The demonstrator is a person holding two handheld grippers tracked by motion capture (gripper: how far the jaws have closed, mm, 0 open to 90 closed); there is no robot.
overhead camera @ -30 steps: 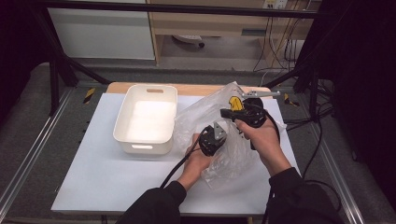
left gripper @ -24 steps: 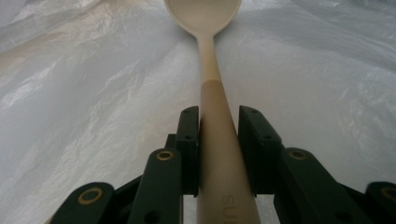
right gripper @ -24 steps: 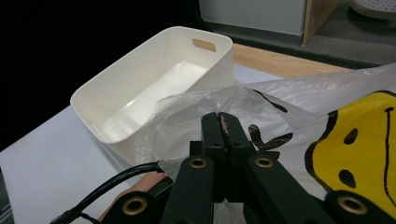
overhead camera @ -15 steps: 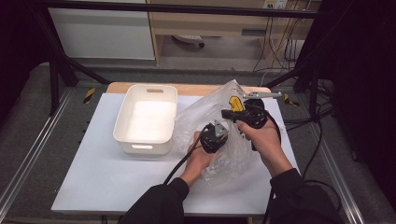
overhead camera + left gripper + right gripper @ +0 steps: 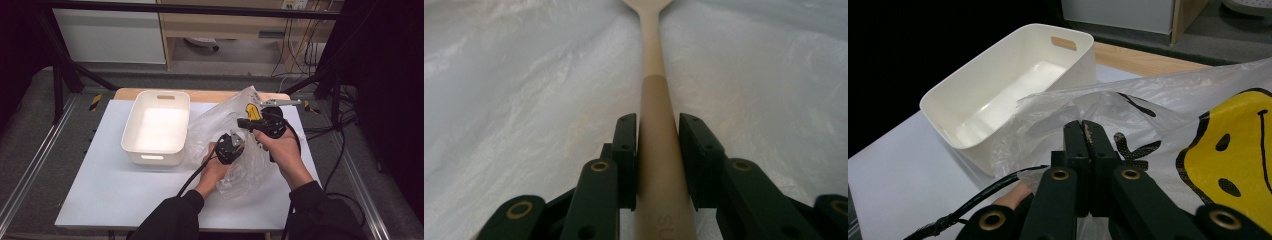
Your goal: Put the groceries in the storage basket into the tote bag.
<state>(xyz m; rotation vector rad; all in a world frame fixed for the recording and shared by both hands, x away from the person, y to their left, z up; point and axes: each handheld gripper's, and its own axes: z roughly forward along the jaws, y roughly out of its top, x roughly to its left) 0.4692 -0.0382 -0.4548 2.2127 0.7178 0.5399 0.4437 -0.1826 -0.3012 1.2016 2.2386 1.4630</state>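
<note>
A clear plastic bag [image 5: 215,125] with a yellow smiley face lies crumpled right of centre on the white table. My left gripper [image 5: 233,144] reaches into the bag. In the left gripper view its jaws [image 5: 658,125] are shut on the handle of a wooden spoon [image 5: 655,95], which points away with bag film all around it. My right gripper [image 5: 247,121] sits just above and to the right. In the right gripper view its jaws [image 5: 1083,129] are shut on the edge of the bag [image 5: 1168,100] and hold it up.
An empty white plastic tub [image 5: 131,120] stands left of the bag, its near wall [image 5: 998,50] close to the bag's mouth. Black cables trail from both grippers toward the front edge. Metal frame rails run along both sides of the table.
</note>
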